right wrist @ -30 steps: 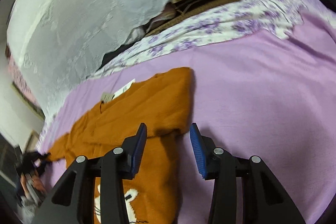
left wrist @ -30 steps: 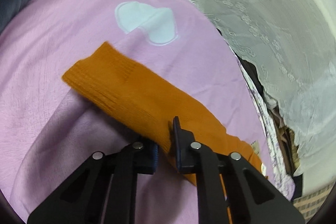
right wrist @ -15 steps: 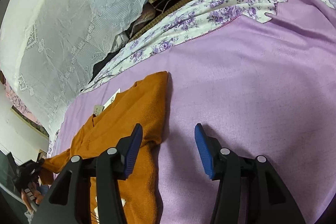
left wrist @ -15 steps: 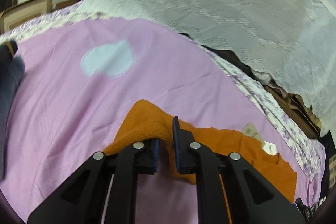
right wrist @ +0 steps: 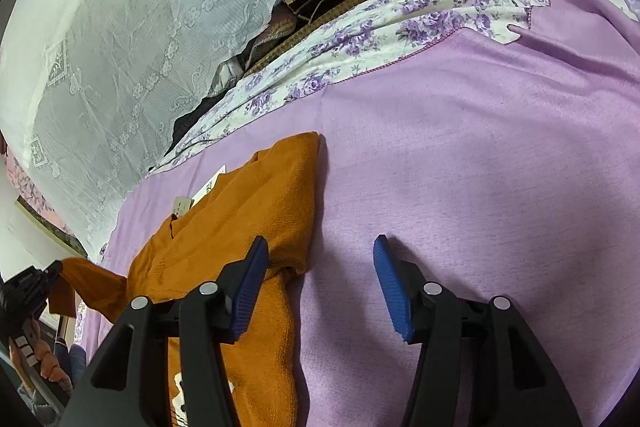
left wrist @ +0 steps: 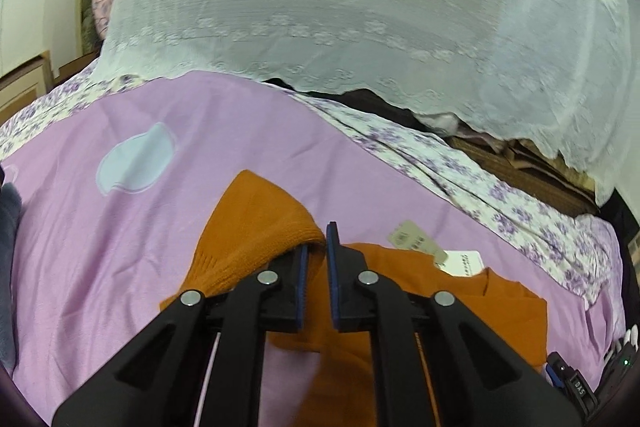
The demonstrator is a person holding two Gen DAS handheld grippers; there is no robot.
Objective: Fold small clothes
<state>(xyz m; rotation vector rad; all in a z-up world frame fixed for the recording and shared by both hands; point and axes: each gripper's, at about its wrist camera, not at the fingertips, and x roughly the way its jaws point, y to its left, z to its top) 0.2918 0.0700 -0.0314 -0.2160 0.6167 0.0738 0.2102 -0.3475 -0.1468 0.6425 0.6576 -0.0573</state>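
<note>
Lifted sleeve (left wrist: 256, 227) now swings inward, pinched by left gripper (left wrist: 316, 251), toward sweater (right wrist: 240, 211) body. Right gripper (right wrist: 320, 287) hangs open, empty; sleeve fold prob. underway.

Left gripper (left wrist: 316, 259) nearly closed, cloth pinched between its fingers; right gripper (right wrist: 320, 291) spread wide, nothing between its fingers.

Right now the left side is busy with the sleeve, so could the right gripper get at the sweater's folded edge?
Probably yes: the right gripper is open, its left finger over the orange sweater, with only bare purple blanket around.
</note>
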